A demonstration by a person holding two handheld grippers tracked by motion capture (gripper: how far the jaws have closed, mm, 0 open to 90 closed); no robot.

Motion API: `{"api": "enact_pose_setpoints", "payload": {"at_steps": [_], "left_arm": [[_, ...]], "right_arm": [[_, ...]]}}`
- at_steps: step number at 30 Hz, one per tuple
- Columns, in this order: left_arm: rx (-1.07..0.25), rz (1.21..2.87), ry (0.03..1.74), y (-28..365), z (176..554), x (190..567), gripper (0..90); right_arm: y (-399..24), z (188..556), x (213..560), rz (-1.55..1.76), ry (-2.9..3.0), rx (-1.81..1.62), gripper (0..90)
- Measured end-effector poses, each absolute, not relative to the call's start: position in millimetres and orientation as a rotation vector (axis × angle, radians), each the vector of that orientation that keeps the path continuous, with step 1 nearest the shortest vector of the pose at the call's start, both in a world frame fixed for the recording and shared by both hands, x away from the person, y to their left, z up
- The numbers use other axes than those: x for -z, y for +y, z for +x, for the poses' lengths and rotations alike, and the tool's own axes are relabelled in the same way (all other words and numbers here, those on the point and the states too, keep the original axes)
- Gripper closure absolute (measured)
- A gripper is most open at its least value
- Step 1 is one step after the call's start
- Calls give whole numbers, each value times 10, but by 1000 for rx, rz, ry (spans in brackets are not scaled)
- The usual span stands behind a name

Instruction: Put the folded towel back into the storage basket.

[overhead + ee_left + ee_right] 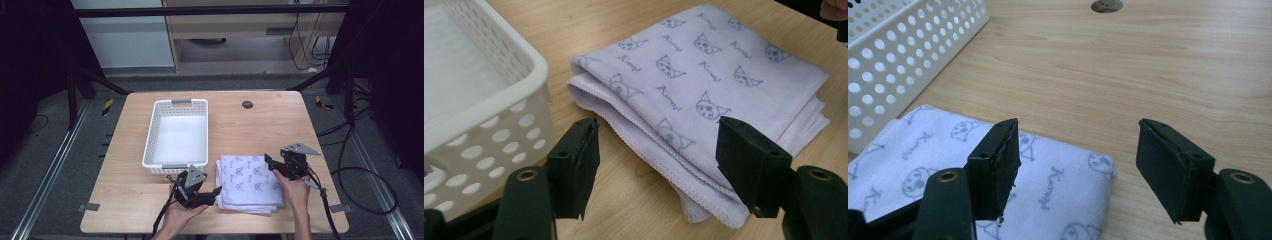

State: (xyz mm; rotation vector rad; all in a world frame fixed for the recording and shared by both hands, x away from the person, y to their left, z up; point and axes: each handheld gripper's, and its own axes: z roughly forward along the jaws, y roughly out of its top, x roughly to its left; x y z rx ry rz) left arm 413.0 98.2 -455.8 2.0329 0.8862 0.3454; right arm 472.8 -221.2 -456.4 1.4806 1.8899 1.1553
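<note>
Folded towel (251, 183) on tabletop (270, 125), flanked by left gripper (216, 192) and right gripper (269, 162), jaws spread, likely for edge grasps; basket (150, 145) beyond left gripper.

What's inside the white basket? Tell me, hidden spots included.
The white basket looks empty: its pale floor is bare in the high view. The strip just behind its near wall is hidden, so something flat there can't be ruled out. The folded towel lies outside it.

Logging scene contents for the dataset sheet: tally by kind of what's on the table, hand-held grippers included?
White perforated basket: 1
Folded towel with cat print: 1
Hand-held gripper: 2, the left hand-held gripper and the right hand-held gripper, both open, one at each side of the towel
Total: 4
</note>
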Motion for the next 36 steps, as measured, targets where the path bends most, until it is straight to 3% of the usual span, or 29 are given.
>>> {"api": "enact_pose_setpoints", "payload": {"at_steps": [36], "left_arm": [[-304,2117,943,671,4266,4944,299]], "right_arm": [[-2235,4792,4918,1569,1985,-1082,383]]}}
